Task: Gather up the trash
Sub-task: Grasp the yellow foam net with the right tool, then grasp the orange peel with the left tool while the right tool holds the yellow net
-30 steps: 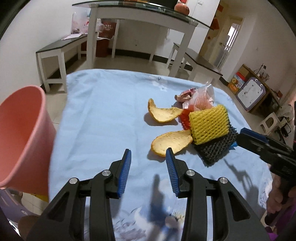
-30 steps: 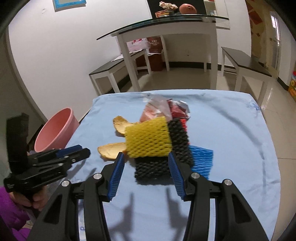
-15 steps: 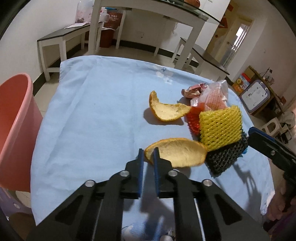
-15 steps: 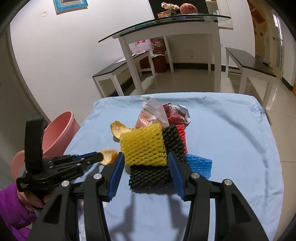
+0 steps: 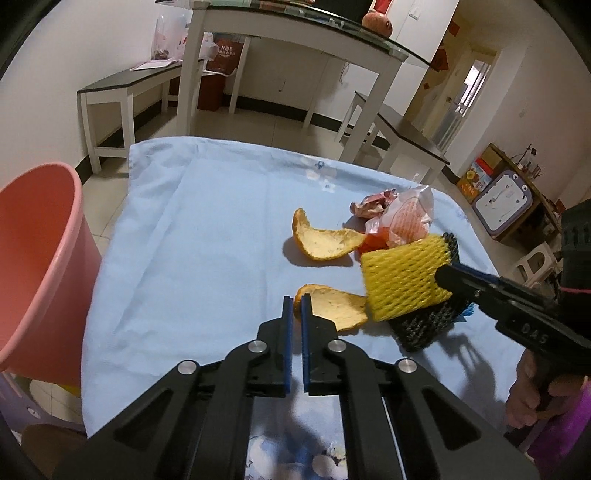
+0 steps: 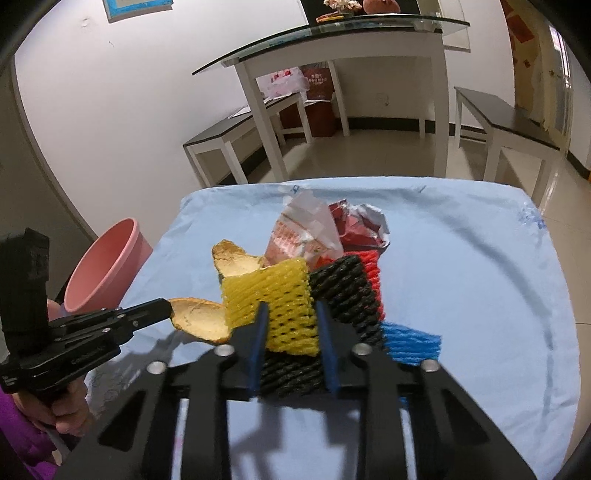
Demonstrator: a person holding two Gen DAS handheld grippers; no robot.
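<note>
On the light blue tablecloth (image 5: 203, 240) lies a heap of trash. My left gripper (image 5: 297, 304) is shut on the left edge of the near orange peel (image 5: 332, 310), which still rests on the cloth. My right gripper (image 6: 290, 308) is closing on the yellow foam net (image 6: 273, 295); its pads squeeze the net, whose end is tilted up off the black foam net (image 6: 343, 288). Behind lie a second orange peel (image 5: 325, 242), a clear plastic wrapper (image 5: 410, 218), a crumpled red wrapper (image 6: 358, 225), a red foam net (image 6: 373, 273) and a blue foam net (image 6: 410, 339).
A pink bin (image 5: 37, 258) stands on the floor off the table's left edge. Beyond the far edge stand a glass-topped white table (image 5: 295, 33) and two low benches (image 5: 122, 81). A hand (image 5: 528, 391) holds the right gripper's handle at the right.
The left jaws went from open to shut on the near peel's edge. The right gripper moved forward and its jaws narrowed onto the yellow net, tilting it up.
</note>
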